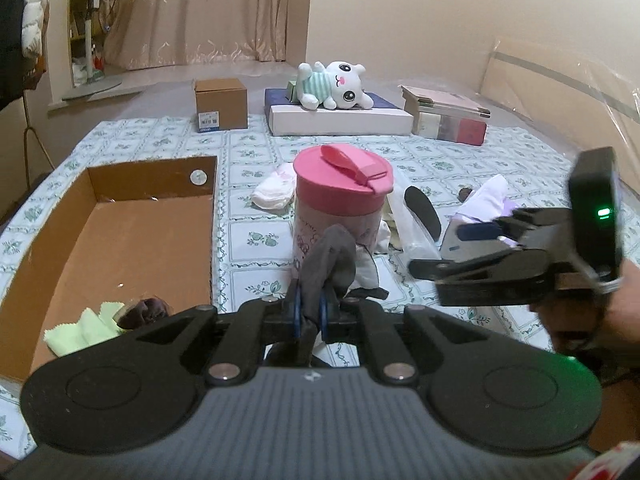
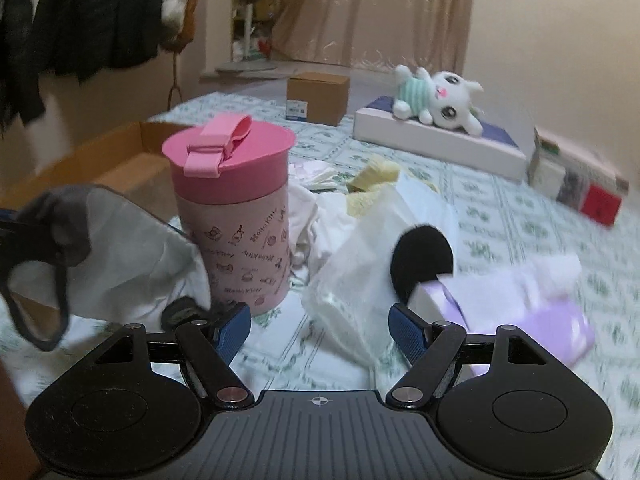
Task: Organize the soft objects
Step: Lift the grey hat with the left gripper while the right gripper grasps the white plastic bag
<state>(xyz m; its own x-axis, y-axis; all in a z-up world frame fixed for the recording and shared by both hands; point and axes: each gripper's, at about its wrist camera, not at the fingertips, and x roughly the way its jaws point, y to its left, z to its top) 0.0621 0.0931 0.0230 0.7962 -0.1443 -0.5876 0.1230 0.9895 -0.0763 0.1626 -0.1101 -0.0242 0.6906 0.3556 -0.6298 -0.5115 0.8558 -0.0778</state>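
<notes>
We are pinching a limp grey sock [image 1: 331, 258] of soft knit between the blue ribbed pads of our left gripper [image 1: 310, 314], whose jaws are pressing together on the fabric; the sock is drooping in folds just above the floral tablecloth [image 1: 248, 184], directly in front of a cylindrical pink tumbler [image 1: 340, 200] with a smooth lid and flip strap. From the right wrist view the same sock [image 2: 60, 224] is hanging at the far left, and the tumbler [image 2: 234, 216] is showing printed cartoon motifs with "Hello Kitty" lettering. Our right gripper [image 2: 320, 330] is hovering with its jaws spread wide and nothing between them, just in front of a crinkly clear plastic bag [image 2: 352, 280] with a fuzzy black item [image 2: 422, 258] behind it, beside a lilac packet [image 2: 552, 320]. To the left an open cardboard tray [image 1: 120, 232] is holding a pale green cloth [image 1: 80, 328] and a dark brownish item. Farther back, a white plush toy [image 1: 340, 84] in a striped mint shirt is lying on a flat white box [image 1: 340, 120], near a small brown carton [image 1: 221, 104] whose label we cannot read.
</notes>
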